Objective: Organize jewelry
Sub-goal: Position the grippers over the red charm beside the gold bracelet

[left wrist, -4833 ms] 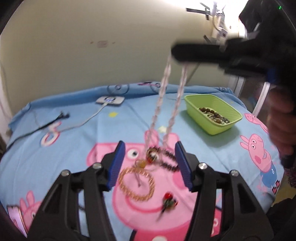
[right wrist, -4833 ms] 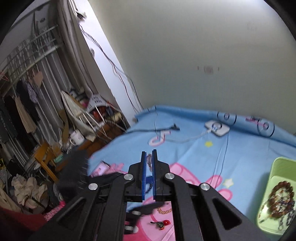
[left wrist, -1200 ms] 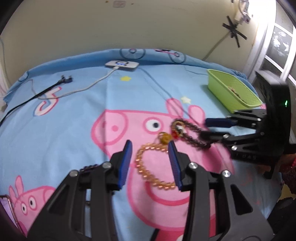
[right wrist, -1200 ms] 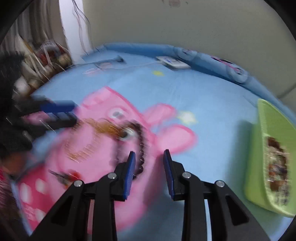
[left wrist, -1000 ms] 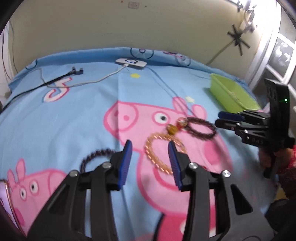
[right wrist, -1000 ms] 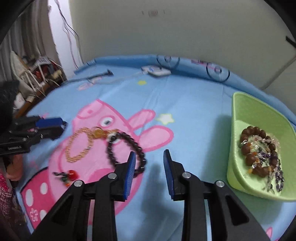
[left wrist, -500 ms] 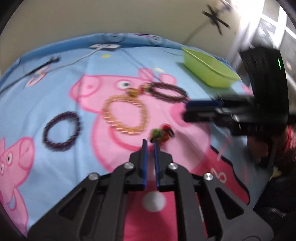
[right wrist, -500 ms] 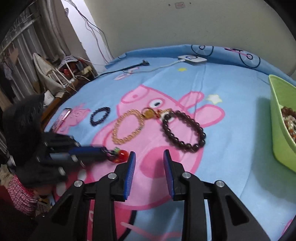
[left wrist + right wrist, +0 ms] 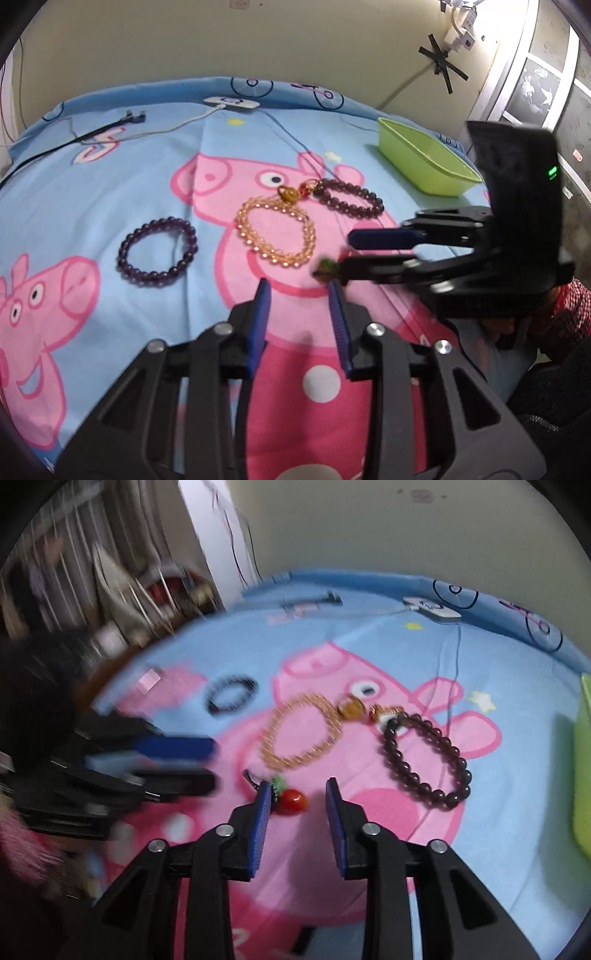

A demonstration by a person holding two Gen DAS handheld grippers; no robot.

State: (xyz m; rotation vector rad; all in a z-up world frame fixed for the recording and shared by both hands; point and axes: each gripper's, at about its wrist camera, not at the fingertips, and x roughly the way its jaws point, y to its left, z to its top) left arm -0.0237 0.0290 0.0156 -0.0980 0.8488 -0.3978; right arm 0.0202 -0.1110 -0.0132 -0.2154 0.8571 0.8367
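Observation:
On the Peppa Pig sheet lie a gold bead bracelet [image 9: 276, 236] [image 9: 301, 738], a dark brown bead bracelet [image 9: 349, 197] [image 9: 424, 755], a purple bead bracelet [image 9: 157, 251] [image 9: 231, 694] and a small red and green charm [image 9: 290, 799] [image 9: 327, 267]. My left gripper [image 9: 299, 314] is open and empty, just short of the charm. My right gripper [image 9: 298, 805] is open, with the charm lying by the tip of its left finger; it reaches in from the right in the left wrist view [image 9: 347, 254]. The green tray [image 9: 424, 162] stands at the far right.
A white charger puck [image 9: 231, 103] with its cable and a black cable [image 9: 74, 138] lie near the far edge by the wall. Cluttered furniture stands beyond the bed's left side in the right wrist view [image 9: 147, 590]. The left gripper shows blurred [image 9: 155, 760].
My left gripper was shut half a second ago and is open now, drawn back from the charm. My right gripper has moved in over the charm, still open.

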